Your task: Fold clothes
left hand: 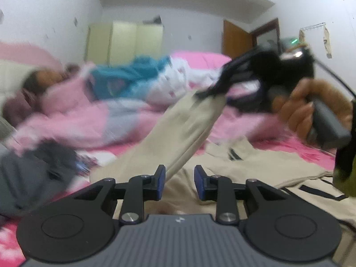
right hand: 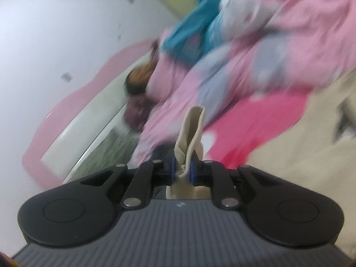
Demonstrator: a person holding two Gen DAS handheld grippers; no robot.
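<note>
A beige garment with black trim (left hand: 262, 173) lies spread on the pink bed. My left gripper (left hand: 179, 182) is open and empty, low over its middle. My right gripper (right hand: 183, 171) is shut on a beige sleeve (right hand: 191, 131) of the garment. In the left wrist view the right gripper (left hand: 211, 92) holds that sleeve (left hand: 184, 129) lifted up and stretched above the bed at the upper right. The frames are blurred by motion.
A pile of pink, teal and white clothes (left hand: 106, 95) lies across the far side of the bed. A grey garment (left hand: 29, 178) lies at the left. A pink headboard (right hand: 73, 102) and white wall stand behind. A wardrobe (left hand: 124, 42) is at the back.
</note>
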